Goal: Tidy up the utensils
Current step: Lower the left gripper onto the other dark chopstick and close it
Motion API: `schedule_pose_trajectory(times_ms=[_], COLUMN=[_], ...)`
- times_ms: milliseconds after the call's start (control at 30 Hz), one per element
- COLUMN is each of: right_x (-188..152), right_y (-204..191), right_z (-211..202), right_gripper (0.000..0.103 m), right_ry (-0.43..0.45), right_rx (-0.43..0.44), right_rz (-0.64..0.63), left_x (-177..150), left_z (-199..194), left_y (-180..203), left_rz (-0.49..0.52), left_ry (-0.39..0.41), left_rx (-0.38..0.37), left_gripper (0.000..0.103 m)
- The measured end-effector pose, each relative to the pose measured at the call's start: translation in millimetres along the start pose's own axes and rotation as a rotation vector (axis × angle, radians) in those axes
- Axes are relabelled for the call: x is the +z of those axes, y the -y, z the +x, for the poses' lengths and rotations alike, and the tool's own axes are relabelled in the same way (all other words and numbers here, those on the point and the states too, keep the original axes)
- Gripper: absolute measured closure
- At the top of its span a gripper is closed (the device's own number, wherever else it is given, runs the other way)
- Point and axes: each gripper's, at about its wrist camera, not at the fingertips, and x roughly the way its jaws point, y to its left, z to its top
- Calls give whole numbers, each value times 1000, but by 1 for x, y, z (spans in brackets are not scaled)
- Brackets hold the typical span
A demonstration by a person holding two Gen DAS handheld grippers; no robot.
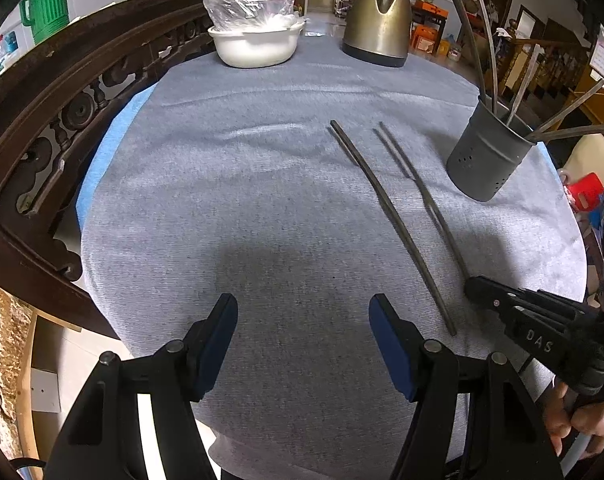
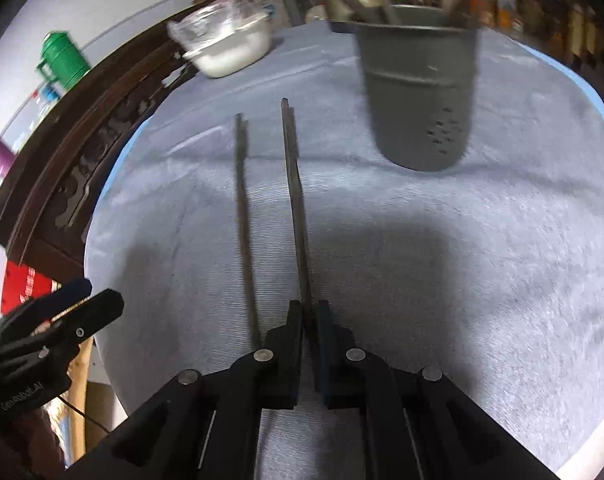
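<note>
On the grey cloth (image 1: pixel 230 208), with the holder (image 2: pixel 417 92) standing far right, my right gripper (image 2: pixel 309 316) pinches the near end of a chopstick (image 2: pixel 296 200) beside another chopstick (image 2: pixel 242 216), my left gripper (image 1: pixel 303 320) spread and empty; next, I judge, lift and tip it into the holder.

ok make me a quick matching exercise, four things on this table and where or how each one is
1 white round bowl
2 brass-coloured metal kettle
3 dark grey perforated utensil holder
4 left gripper

a fingers apart, nothing between them
b far end, right of the bowl
c holds a clear plastic bag
d right side, utensils standing in it

Pairs: 1-c, 2-b, 3-d, 4-a
</note>
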Motion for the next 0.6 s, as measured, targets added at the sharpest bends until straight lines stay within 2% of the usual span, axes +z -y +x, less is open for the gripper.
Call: schedule_pose_trajectory(times_ms=[133,367,433,600], right_x=[-6,-14,-18,-25], right_y=[14,38,42,55], right_z=[-7,-15,-17,-22], right_gripper=[96,96,96,96], right_ry=[-8,-25,-21,-23], right_rx=[9,79,80,124], right_rz=[63,169,180,212], left_x=[8,29,34,38], left_z=[4,27,36,57], left_y=[9,32,39,50], left_rz=[10,10,18,21], left_ry=[-14,-80,-96,-151], left_rx=[-44,-154,-162,-199], left_gripper=[34,34,34,42])
